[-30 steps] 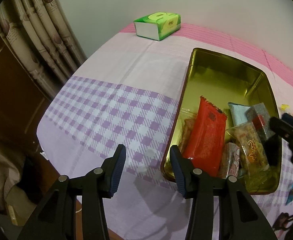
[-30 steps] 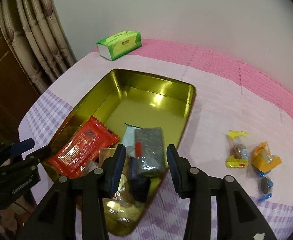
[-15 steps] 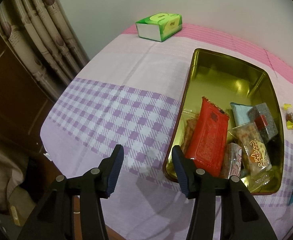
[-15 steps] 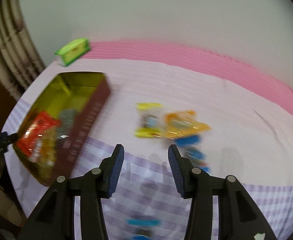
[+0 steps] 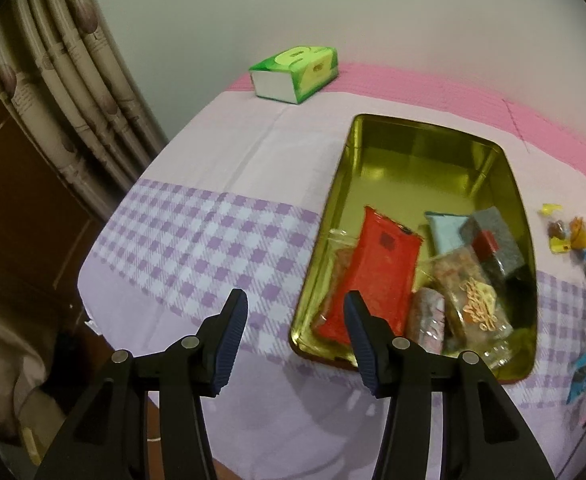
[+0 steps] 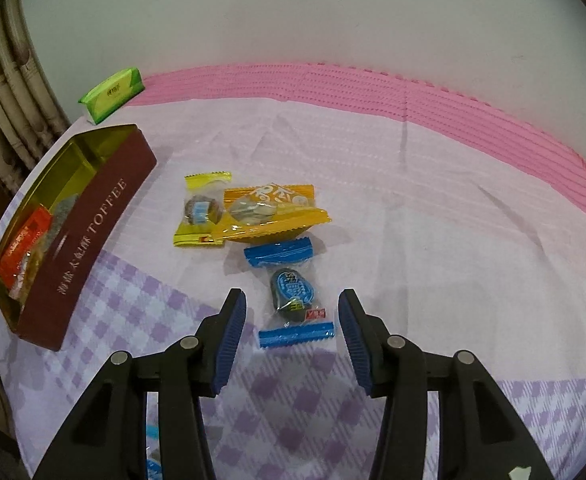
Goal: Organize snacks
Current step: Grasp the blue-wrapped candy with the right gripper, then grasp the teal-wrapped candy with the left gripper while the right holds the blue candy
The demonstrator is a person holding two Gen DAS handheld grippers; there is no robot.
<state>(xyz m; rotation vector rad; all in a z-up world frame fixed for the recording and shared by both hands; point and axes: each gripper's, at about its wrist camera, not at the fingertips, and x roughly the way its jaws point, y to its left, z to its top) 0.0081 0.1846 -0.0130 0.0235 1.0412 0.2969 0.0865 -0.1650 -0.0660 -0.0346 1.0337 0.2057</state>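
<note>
Over the checked cloth on the counter [image 6: 473,208], the right gripper [image 6: 291,340] is hanging with its fingers [image 6: 231,340] spread and nothing pinched; its jaws have just been opening. Between the fingertips, lower down on the cloth, a blue-wrapped candy [image 6: 293,296] is lying, apart from both pads. Just beyond it, a yellow snack packet [image 6: 203,210] and an orange snack packet [image 6: 273,212] are touching each other. To their left, the toffee tin [image 6: 89,236] is sitting with a red packet [image 5: 377,276] and other wrapped snacks inside. Beside the tin's near corner, the left gripper [image 5: 295,344] is hovering, fingers apart and empty, having just widened.
</note>
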